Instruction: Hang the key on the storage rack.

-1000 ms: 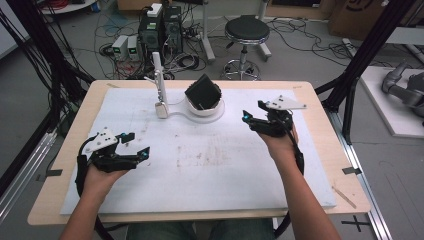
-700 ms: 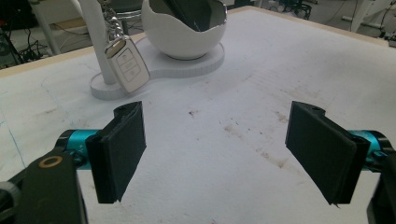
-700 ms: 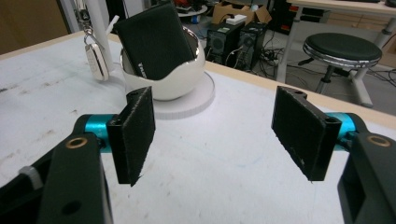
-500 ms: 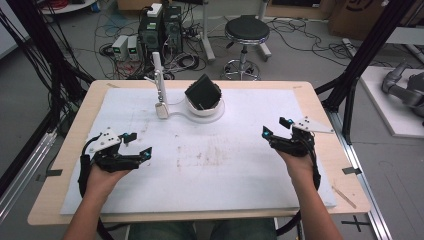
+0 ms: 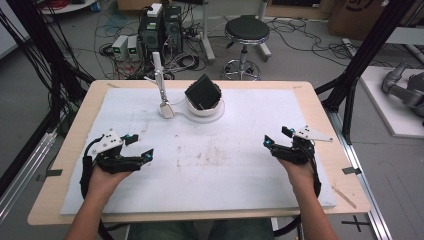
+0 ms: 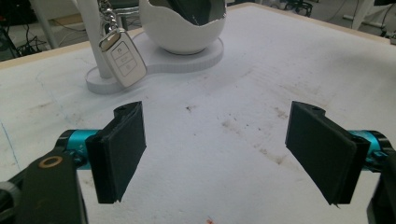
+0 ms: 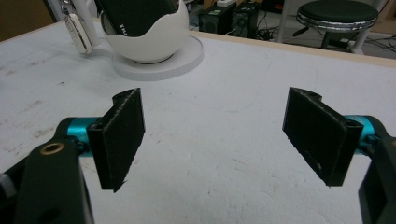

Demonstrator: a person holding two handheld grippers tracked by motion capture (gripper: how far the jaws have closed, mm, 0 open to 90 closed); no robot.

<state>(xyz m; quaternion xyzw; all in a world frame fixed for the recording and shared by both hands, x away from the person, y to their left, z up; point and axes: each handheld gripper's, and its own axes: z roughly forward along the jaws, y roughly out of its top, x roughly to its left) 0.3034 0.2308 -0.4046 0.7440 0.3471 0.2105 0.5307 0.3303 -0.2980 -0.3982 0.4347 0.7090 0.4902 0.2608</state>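
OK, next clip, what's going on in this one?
A person at a table holds a hand-held gripper in each hand; the left hand-held gripper and the right hand-held gripper are both open and empty, resting apart near the table's front. Nothing is being handled. At the back, a car key hangs from a white stand beside a white bowl holding a black object.

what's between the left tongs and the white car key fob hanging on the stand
Nothing: in the left gripper view, bare stained white mat runs from the open left tongs to the white car key fob.
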